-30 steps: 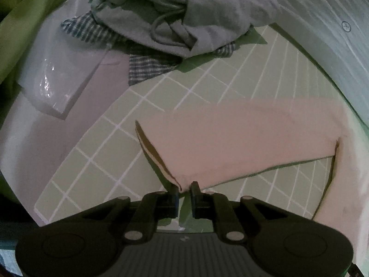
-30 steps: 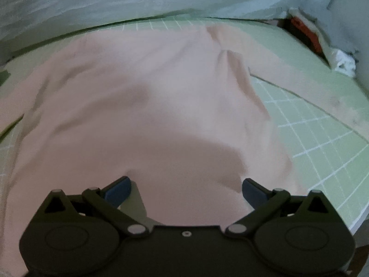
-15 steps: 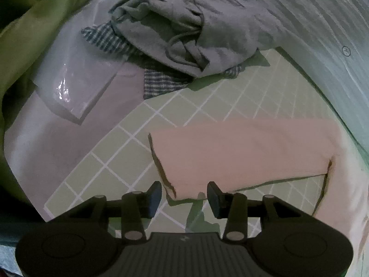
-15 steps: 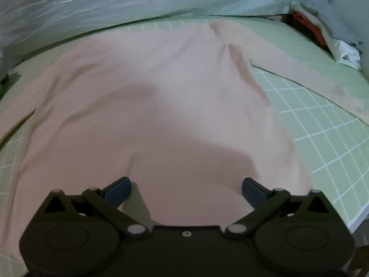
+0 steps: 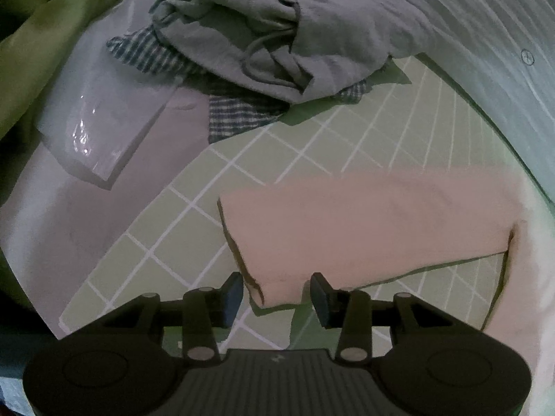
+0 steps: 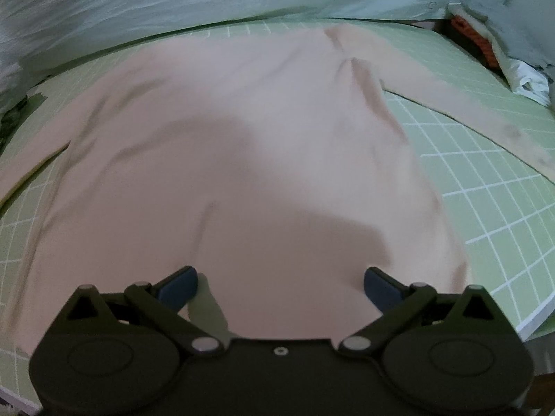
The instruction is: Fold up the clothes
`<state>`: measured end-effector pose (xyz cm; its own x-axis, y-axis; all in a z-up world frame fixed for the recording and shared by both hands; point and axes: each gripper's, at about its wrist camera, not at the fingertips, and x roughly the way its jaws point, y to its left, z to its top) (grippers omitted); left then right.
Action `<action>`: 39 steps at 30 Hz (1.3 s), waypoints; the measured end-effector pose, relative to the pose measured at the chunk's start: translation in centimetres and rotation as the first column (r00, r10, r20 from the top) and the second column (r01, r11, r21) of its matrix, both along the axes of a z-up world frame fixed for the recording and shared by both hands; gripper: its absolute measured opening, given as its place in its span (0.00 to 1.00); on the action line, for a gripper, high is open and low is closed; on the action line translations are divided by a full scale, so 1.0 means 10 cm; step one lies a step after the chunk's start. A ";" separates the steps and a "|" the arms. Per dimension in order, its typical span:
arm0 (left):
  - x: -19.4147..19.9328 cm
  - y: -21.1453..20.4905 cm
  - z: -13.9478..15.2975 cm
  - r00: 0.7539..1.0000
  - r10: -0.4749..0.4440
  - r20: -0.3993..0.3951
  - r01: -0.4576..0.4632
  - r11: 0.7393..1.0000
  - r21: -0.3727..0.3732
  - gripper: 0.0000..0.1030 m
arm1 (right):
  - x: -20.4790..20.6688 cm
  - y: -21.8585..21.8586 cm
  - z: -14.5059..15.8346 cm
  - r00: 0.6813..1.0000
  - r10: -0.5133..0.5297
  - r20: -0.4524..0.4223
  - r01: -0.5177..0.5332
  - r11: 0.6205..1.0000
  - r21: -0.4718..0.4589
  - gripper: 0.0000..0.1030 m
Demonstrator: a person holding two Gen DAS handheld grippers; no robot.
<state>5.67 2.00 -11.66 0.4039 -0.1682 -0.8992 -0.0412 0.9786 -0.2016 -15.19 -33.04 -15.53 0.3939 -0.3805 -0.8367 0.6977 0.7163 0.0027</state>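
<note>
Left gripper (image 5: 276,293): I have its fingers spread apart, one on each side of the cuff end of the sleeve, gripping nothing.
Sleeve (image 5: 367,222): this pink sleeve lies flat across the mat and runs to the right towards the shirt body; its cuff corner sits between my left fingertips.
Right gripper (image 6: 280,286): I have it wide open, low over the near edge of the shirt body, with nothing pinched.
Pink long-sleeved shirt (image 6: 242,145): spread out flat on the mat, a few creases near its far right side, its other sleeve (image 6: 468,107) stretched off to the right.
Green grid mat (image 6: 485,180): it lies under the shirt, white lines showing on both sides.
Grey garment (image 5: 277,27): bunched in a heap at the far end of the mat, resting on a blue checked cloth (image 5: 239,114).
Clear plastic bag (image 5: 93,128): lies left of the mat, well apart from the sleeve.
Green fabric (image 5: 38,45): at the far left edge.
</note>
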 end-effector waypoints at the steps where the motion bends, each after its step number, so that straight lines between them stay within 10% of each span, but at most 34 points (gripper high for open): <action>1: 0.00 -0.01 0.00 1.000 -0.005 0.002 0.005 1.000 -0.002 0.33 | 0.00 -0.01 0.00 1.000 0.001 -0.001 -0.001 1.000 0.000 1.00; 2: 0.00 -0.01 -0.01 1.000 -0.008 0.001 0.008 1.000 -0.011 0.14 | 0.00 -0.01 0.00 1.000 0.002 -0.001 -0.002 1.000 0.001 1.00; 5: 0.01 0.03 -0.02 1.000 0.001 -0.005 -0.001 0.998 -0.058 0.05 | -0.02 -0.01 0.03 1.000 -0.015 -0.001 0.015 1.000 -0.021 1.00; 17: -0.07 -0.68 0.44 0.967 -0.173 0.188 0.183 0.982 -0.040 0.03 | -0.34 -0.32 0.15 0.975 -0.202 0.088 0.207 0.977 -0.051 1.00; 25: -0.48 -1.82 0.49 0.892 -0.414 0.179 0.439 0.888 -0.134 0.04 | -0.74 -0.73 0.16 0.966 -0.249 0.064 0.252 0.967 -0.048 1.00; 28: -0.68 -2.19 0.40 0.854 -0.505 0.127 0.520 0.818 -0.245 0.19 | -0.88 -0.94 0.16 0.957 -0.287 0.049 0.289 0.956 -0.042 1.00; 30: -0.75 -2.24 0.37 0.849 -0.517 0.112 0.528 0.814 -0.241 0.50 | -0.94 -1.05 0.16 0.952 -0.302 0.042 0.303 0.952 -0.044 1.00; 33: -0.80 -2.20 0.37 0.872 -0.471 0.130 0.487 0.862 -0.141 0.75 | -0.96 -1.12 0.15 0.954 -0.298 0.034 0.300 0.953 -0.044 1.00; 39: -0.64 -1.87 0.27 0.937 -0.344 0.064 0.345 0.938 -0.015 0.76 | -0.76 -0.99 0.20 0.970 -0.241 0.018 0.242 0.967 -0.082 1.00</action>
<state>-0.73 -16.72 -9.01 0.3697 -0.3293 -0.8688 0.3104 0.9251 -0.2186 -22.77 -42.93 -13.53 0.2885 -0.5332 -0.7953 0.8502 0.5246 -0.0432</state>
